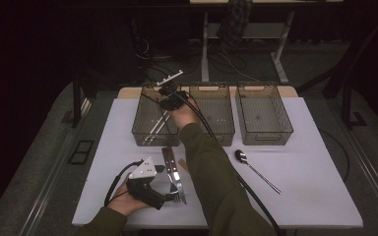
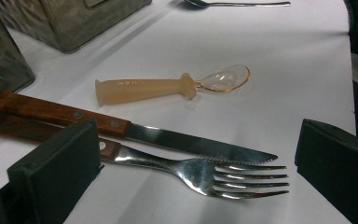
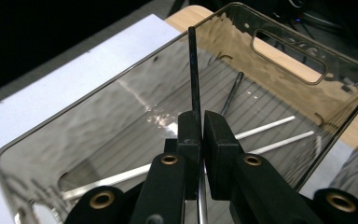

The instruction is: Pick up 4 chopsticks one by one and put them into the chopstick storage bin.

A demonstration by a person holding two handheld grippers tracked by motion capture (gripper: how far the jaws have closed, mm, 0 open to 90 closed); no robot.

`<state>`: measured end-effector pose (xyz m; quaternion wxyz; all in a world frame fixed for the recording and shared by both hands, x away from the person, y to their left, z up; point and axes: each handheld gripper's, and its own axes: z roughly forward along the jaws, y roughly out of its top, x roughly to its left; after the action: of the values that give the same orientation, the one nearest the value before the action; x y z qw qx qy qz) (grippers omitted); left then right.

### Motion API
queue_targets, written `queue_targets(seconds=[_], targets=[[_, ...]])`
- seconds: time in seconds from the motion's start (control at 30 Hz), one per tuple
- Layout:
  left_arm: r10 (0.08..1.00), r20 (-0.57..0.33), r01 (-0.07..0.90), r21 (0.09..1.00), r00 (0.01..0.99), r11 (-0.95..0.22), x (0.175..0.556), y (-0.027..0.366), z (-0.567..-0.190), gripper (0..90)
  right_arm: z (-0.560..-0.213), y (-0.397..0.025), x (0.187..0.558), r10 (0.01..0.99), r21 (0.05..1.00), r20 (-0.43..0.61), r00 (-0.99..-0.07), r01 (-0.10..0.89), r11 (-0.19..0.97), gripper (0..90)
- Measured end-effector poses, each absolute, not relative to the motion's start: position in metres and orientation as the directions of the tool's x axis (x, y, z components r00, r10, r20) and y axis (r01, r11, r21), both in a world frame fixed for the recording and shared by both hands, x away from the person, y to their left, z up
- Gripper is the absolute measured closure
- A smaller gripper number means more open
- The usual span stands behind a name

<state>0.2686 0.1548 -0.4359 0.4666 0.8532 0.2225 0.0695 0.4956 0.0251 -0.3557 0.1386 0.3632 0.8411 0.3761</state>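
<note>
My right gripper [image 1: 170, 97] [image 3: 201, 126] is held over the left-hand smoky plastic bin [image 1: 141, 125] [image 3: 98, 88] and is shut on a thin black stick [image 3: 193, 70] that points up from its jaws. White sticks [image 3: 270, 126] and another black stick [image 3: 233, 93] lie on that bin's floor. My left gripper [image 1: 173, 196] [image 2: 196, 140] rests open near the table's front edge, its jaws on either side of a steel fork [image 2: 200, 172] [image 1: 178, 191]. A wooden-handled knife [image 2: 74, 116] [image 1: 170, 160] lies just beyond the fork.
A translucent amber spoon [image 2: 144, 88] lies past the knife, and a metal spoon [image 1: 256, 169] [image 2: 233, 3] farther right. Two more bins, middle [image 1: 216, 115] and right [image 1: 265, 115], stand at the back. Cables trail from both grippers across the white table [image 1: 315, 162].
</note>
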Motion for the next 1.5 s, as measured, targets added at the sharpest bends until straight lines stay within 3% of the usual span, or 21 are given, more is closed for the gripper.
queue_targets(seconds=[0.47,0.6,0.67,0.93,1.13,1.5], targets=[[0.441,-0.092,0.316,0.826,0.893,-0.467,0.269,0.153,-0.436,0.0,-0.363,0.032,0.500,0.744,0.733,0.038,-0.668,0.525,0.433,84.0],[0.440,-0.092,0.314,0.828,0.893,-0.464,0.269,0.154,-0.436,0.0,-0.363,0.032,0.500,0.746,0.747,0.046,-0.664,0.519,0.416,67.4],[0.440,-0.092,0.313,0.829,0.893,-0.463,0.269,0.154,-0.436,0.0,-0.361,0.030,0.500,0.749,0.754,0.056,-0.661,0.519,0.402,63.4],[0.436,-0.088,0.308,0.829,0.896,-0.467,0.268,0.154,-0.435,0.0,-0.348,0.017,0.491,0.716,0.767,0.141,-0.684,0.533,0.358,53.7],[0.436,-0.084,0.306,0.829,0.896,-0.468,0.268,0.154,-0.435,0.0,-0.345,-0.005,0.482,0.666,0.765,0.195,-0.720,0.537,0.356,40.9],[0.441,-0.083,0.310,0.824,0.894,-0.474,0.269,0.154,-0.436,0.0,-0.339,-0.052,0.452,0.615,0.800,0.178,-0.768,0.477,0.364,29.8]])
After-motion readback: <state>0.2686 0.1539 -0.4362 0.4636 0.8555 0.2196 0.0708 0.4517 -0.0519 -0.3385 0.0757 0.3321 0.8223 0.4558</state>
